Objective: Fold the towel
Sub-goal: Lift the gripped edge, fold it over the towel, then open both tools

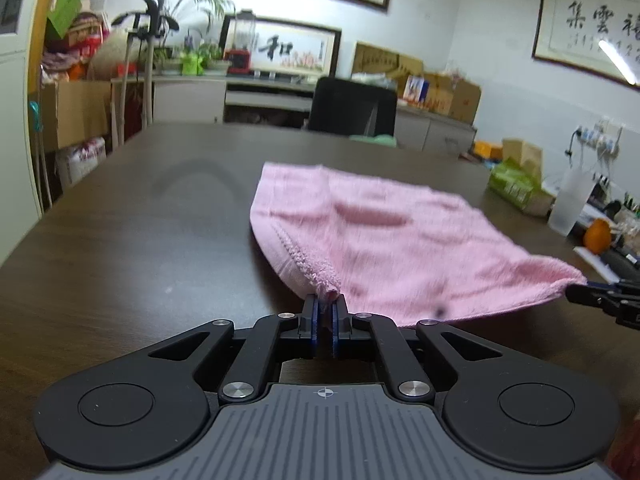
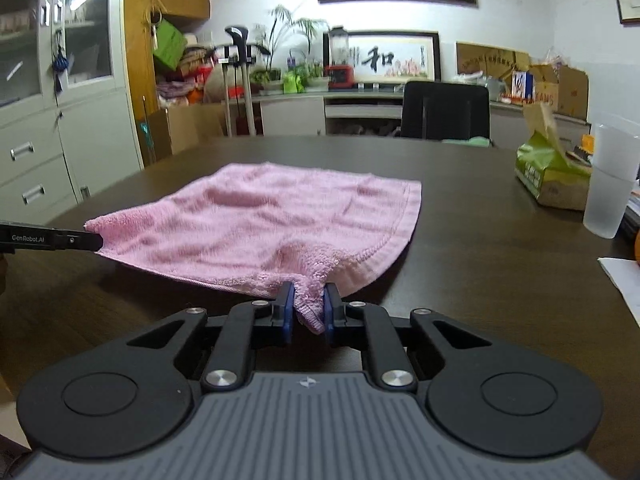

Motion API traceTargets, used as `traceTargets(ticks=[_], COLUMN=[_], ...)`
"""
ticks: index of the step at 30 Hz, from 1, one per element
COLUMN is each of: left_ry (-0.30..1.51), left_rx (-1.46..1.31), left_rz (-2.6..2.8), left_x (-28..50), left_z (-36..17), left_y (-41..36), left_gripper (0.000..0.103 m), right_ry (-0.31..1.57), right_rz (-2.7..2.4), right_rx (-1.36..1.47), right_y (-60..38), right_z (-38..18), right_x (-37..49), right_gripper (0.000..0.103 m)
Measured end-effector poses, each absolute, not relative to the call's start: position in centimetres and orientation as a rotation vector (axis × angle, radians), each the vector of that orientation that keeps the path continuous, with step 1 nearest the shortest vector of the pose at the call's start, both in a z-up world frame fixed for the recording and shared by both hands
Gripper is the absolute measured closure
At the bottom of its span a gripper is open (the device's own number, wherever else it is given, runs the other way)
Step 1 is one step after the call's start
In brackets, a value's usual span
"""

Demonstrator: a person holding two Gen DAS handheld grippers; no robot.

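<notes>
The left wrist view is showing, nearest of all, the black two-finger left gripper [image 1: 325, 307] with its blue-padded jaws pressed almost together, pinching a rolled bit of hem at the near left corner of the soft pink terry-cloth towel [image 1: 384, 240]. From the right wrist view, the matching black right gripper [image 2: 307, 300] is holding the near right corner; its jaws are standing a little wider because a thicker bunch of cloth is wedged between the pads, with a small tongue of fabric poking out toward the camera.

The near edge is hanging slightly raised between the two grips, sagging in the middle, while the rest of the towel is lying on the dark brown wooden table [image 1: 140, 220]. It looks light, limp and a bit fuzzy to me, so it should drape and follow wherever the corners go, not holding any shape of its own. The stitched corners seem the sensible place to grip, since the hem gives the pads something thick to bite. The loops look grippy, not slick, so slipping seems unlikely.

Farther off, well apart from the cloth on the right, a green cardboard tissue box [image 2: 548, 176] and a frosted translucent plastic cup [image 2: 610, 184] are standing, and a black office chair [image 2: 444, 110] is sitting behind the table's far edge.
</notes>
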State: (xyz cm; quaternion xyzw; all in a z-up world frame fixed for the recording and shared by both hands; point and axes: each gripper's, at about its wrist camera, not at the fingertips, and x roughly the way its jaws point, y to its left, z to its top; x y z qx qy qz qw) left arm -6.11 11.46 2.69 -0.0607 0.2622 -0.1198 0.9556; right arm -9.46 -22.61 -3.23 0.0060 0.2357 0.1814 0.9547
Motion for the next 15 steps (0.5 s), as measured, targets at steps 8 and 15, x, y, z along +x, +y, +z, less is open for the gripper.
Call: traceTargets(ticks=[8, 15], left_ry=[0.391, 0.414], left_rx=[-0.11, -0.101], left_rz=[-0.267, -0.245], left_x=[-9.2, -5.1], left_z=[6.7, 7.8], left_y=[11.1, 9.8], left_gripper=[0.097, 0.097], right_ry=[0.347, 0.314], right_rz=[0.358, 0.345], right_rx=[0.063, 0.096], right_y=[-23.9, -24.8], right_z=[-0.4, 1.8], right_x=[-12.7, -10.2], right_gripper=[0.088, 0.088])
